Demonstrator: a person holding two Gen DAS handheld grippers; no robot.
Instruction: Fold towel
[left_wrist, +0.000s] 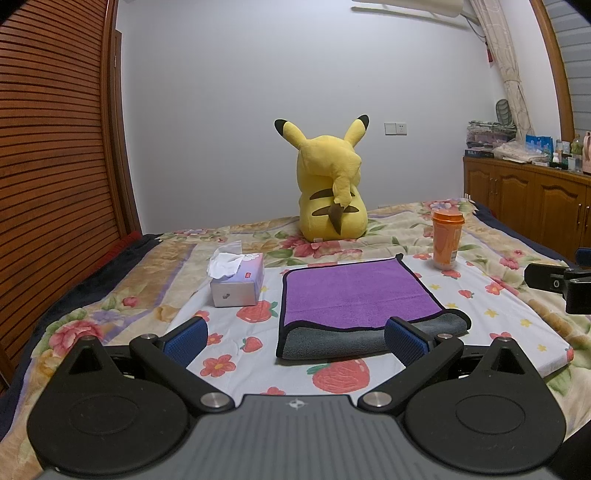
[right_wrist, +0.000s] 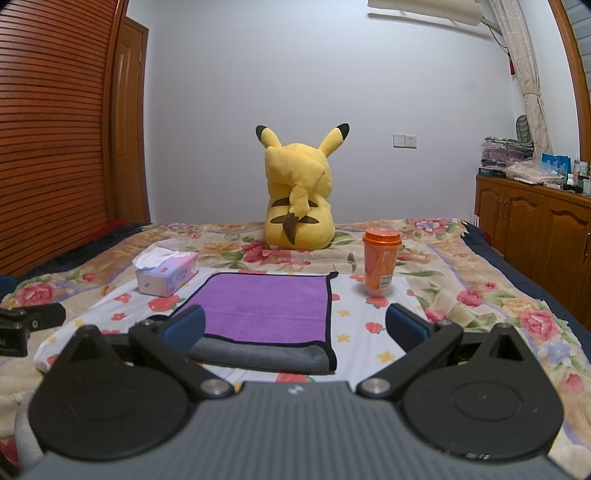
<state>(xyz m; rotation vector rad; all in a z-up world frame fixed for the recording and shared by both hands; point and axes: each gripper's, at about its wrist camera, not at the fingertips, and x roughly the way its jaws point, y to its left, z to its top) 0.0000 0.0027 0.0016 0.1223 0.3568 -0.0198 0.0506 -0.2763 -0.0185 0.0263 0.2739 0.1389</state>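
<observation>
1. A tissue box (left_wrist: 238, 278) is sitting on the left of the bed (left_wrist: 155, 266), with a white tissue sticking up from its top.
2. The left hand-held gripper (left_wrist: 295, 338) is hovering low over the white fruit-print cloth (left_wrist: 491, 314), its blue-padded fingers (left_wrist: 184, 338) spread wide apart and gripping nothing; the towel's near left corner is lying between and just beyond them.
3. The towel (left_wrist: 351, 291) is lying flat on that cloth in the middle, purple side up, folded over so that a grey band is showing along its near edge.
4. A yellow plush toy (left_wrist: 330, 184) is sitting behind the towel, its back turned to the cameras.
5. The right hand-held gripper (right_wrist: 295, 326) is likewise standing open and empty over the towel's near right corner.
6. An orange cup (right_wrist: 380, 264) is standing upright just right of the towel's far corner.
</observation>
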